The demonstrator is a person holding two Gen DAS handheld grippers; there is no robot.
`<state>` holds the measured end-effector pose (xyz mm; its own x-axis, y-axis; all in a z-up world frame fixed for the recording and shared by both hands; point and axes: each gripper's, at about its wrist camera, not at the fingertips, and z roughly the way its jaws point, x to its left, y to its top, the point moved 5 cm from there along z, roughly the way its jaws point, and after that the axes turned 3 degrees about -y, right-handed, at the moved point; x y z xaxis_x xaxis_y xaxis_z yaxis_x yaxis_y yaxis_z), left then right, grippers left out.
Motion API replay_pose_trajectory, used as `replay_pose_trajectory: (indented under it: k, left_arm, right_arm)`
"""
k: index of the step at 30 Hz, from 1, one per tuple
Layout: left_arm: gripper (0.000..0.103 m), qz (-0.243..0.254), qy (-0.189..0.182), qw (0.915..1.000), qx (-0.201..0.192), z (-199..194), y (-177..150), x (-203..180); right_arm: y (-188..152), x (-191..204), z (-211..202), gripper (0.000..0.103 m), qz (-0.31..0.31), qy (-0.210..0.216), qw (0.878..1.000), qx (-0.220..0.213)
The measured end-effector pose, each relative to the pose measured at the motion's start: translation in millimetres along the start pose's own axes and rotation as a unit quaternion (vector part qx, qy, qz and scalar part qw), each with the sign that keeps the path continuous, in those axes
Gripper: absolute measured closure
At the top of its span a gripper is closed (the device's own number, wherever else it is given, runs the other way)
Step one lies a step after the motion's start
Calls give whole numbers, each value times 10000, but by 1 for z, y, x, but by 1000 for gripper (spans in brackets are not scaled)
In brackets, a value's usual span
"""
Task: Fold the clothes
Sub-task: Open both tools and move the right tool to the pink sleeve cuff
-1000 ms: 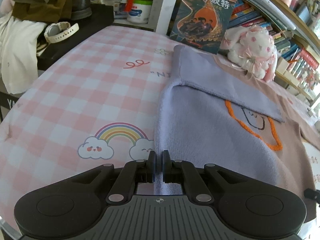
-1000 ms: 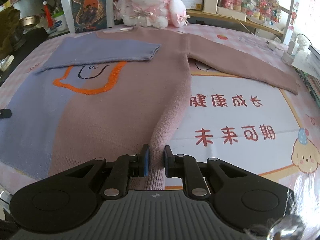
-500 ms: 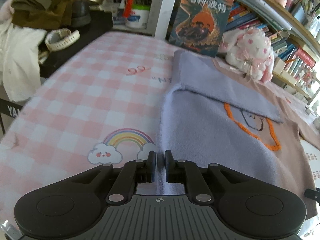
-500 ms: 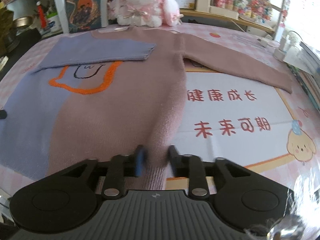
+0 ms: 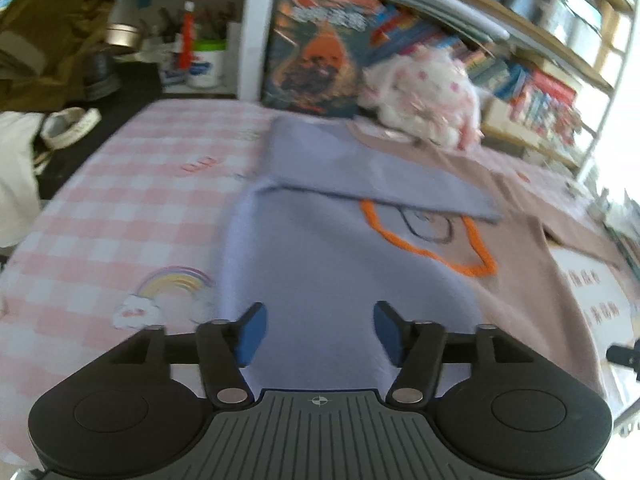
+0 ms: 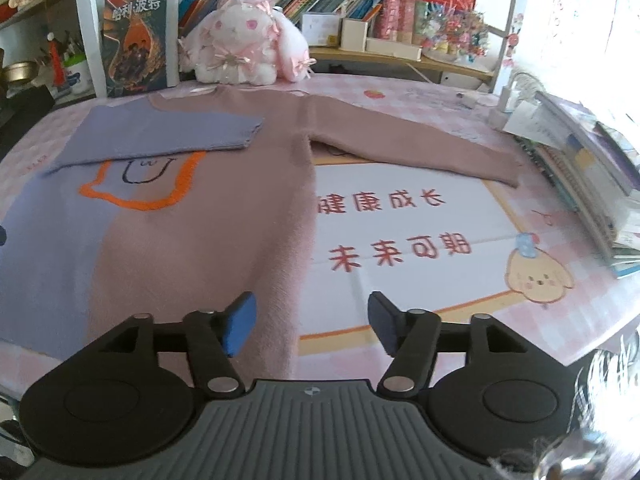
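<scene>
While both sets of tongs are opening up, the sweater [image 6: 208, 232] lies flat on the bench [image 6: 400, 248]; left tongs [image 5: 316, 330] hover over its lilac half, nothing pinched; right tongs [image 6: 310, 322] straddle its pink side edge, pads clear; lilac sleeve [image 6: 168, 132] folded across the chest ahead.

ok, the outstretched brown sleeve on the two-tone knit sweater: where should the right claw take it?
At the cuff end of the outstretched brown sleeve. That end lies flat and free on the printed mat, away from the body, so come in from its outer side, low along the mat, and pinch the cuff edge. The right claw is opening with nothing pinched.
</scene>
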<state>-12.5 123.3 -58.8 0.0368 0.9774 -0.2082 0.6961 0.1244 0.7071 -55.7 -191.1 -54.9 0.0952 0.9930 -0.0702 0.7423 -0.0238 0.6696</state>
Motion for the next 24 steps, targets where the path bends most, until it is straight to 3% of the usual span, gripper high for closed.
replay_pose_trajectory:
  k: [9,17,24]
  left_arm:
    - [27,82,-69,9998,179,15,-5,-25]
    - [26,-13,309,9994,154,33,5,-54]
    - [25,-107,697,9970,314,59,14,-107]
  right_arm:
    - [0,-24,5,32,125,-226,9996,61]
    - [18,-54,36,31,165,-34,9999,33]
    - [48,-119,77,31,440,67,9990,-39]
